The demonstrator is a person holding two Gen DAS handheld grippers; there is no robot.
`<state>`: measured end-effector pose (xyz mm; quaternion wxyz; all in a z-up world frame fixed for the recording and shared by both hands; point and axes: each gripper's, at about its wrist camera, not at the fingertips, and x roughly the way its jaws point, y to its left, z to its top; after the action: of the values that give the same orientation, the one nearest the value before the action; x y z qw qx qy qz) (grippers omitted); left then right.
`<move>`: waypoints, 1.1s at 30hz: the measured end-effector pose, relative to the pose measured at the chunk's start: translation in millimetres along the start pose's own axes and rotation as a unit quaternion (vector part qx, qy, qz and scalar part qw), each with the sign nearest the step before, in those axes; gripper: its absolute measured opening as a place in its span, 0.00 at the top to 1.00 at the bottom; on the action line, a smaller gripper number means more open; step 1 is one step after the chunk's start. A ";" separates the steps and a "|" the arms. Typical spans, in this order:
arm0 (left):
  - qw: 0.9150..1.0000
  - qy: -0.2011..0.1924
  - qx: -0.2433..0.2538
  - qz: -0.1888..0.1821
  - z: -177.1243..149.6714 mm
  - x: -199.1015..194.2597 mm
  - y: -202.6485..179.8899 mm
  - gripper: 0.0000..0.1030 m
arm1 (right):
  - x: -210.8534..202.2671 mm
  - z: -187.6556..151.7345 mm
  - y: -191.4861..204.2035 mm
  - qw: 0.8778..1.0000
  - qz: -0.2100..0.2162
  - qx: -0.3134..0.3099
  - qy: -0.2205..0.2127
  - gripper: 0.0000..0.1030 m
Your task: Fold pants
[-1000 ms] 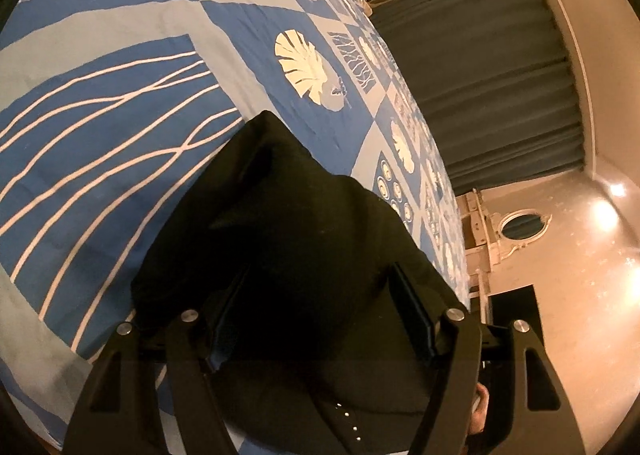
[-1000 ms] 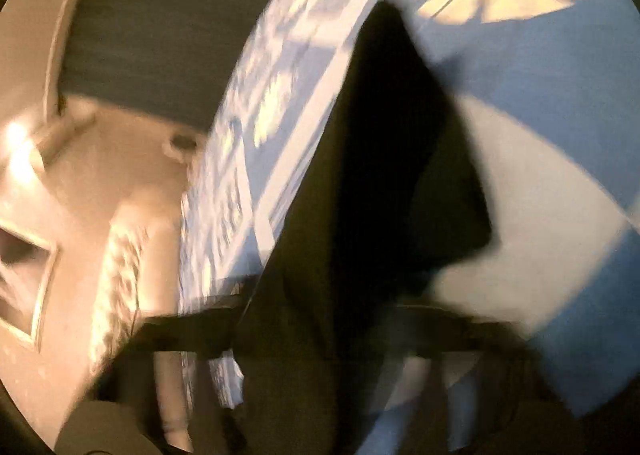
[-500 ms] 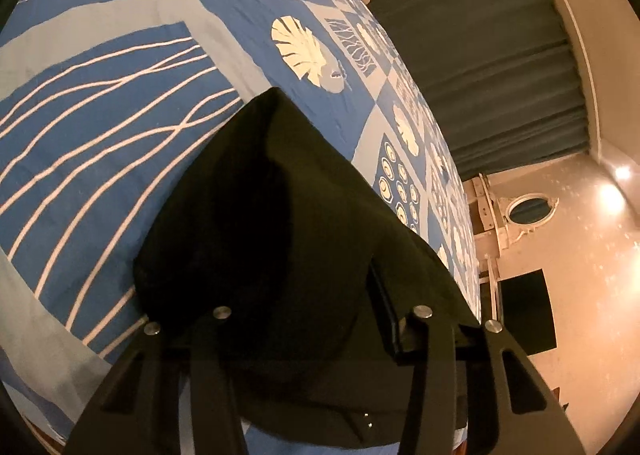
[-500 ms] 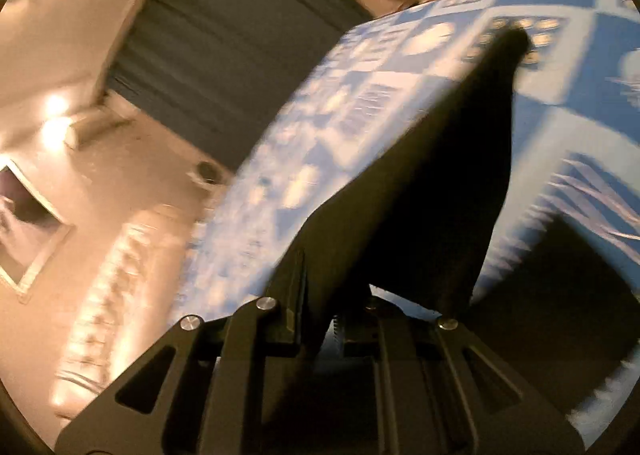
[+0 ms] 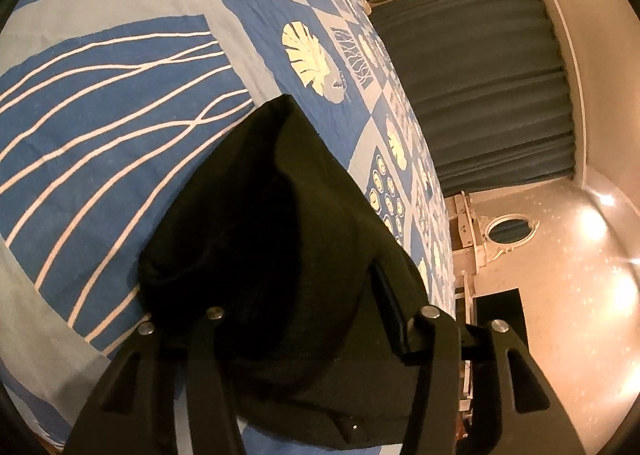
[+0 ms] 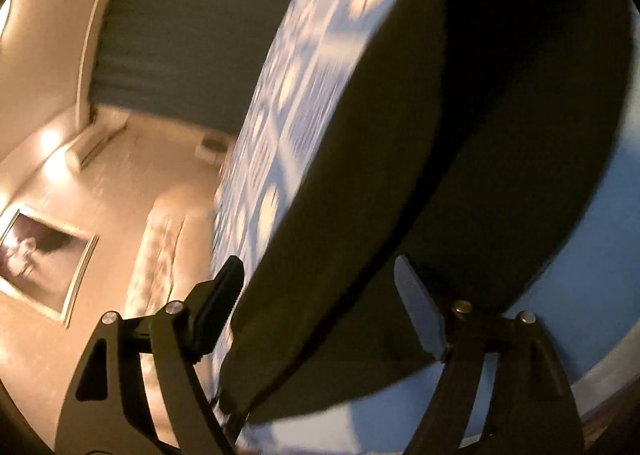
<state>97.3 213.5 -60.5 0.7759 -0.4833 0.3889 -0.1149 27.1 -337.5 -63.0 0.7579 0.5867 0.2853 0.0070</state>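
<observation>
Your black pants [image 5: 280, 239] lie bunched on the blue patterned bedspread [image 5: 120, 103], near the bed's edge, with a rounded fold humped up just ahead of your left tongs [image 5: 298, 317]. Those left tongs stand wide, one finger on each side of the cloth, and the fabric passes between them without being pinched. Your right tongs [image 6: 320, 295] are also spread wide, with a thick band of the pants [image 6: 460, 135] running between the fingers; that view is smeared with motion, so you cannot tell from it whether the cloth touches either finger. The main risk, as it looks from here, is that neither pair grips anything: if you lift or sweep now, the soft heap is likely to slump and undo whatever fold it has. If you close on the humped part, you may catch several layers at once and drag the whole pile instead of one edge. The dark fabric hides its seams and hems in this warm, dim light, so you could easily take the wrong layer. Being close to the bed's edge, a careless tug might also pull the pants off it.
</observation>
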 end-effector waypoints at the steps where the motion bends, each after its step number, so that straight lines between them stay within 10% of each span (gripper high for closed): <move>1: 1.000 -0.002 -0.003 -0.001 -0.1 0.3 -0.1 0.48 | 9.3 -6.7 3.3 1.000 0.006 -0.004 0.014 0.24; 13: 1.000 -0.006 -0.014 -0.006 0.4 -0.4 2.3 0.48 | 66.8 -46.3 48.9 0.996 -0.024 -0.062 0.064 0.26; 15: 1.000 -0.002 -0.012 -0.004 1.5 0.4 2.5 0.53 | 73.5 -49.6 54.0 0.994 -0.030 -0.077 0.067 0.62; 18: 1.000 0.011 -0.005 0.000 3.4 2.2 5.8 0.75 | 87.3 -48.9 42.0 0.994 -0.027 -0.052 0.090 0.88; 33: 0.998 0.008 -0.001 -0.060 12.9 -32.5 -3.5 0.89 | 33.9 -74.2 73.8 0.990 0.015 -0.101 0.096 0.93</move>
<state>85.4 238.2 -38.6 0.7641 -0.5057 0.3654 -0.1642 46.8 -237.1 -22.5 0.7822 0.5081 0.3454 0.1034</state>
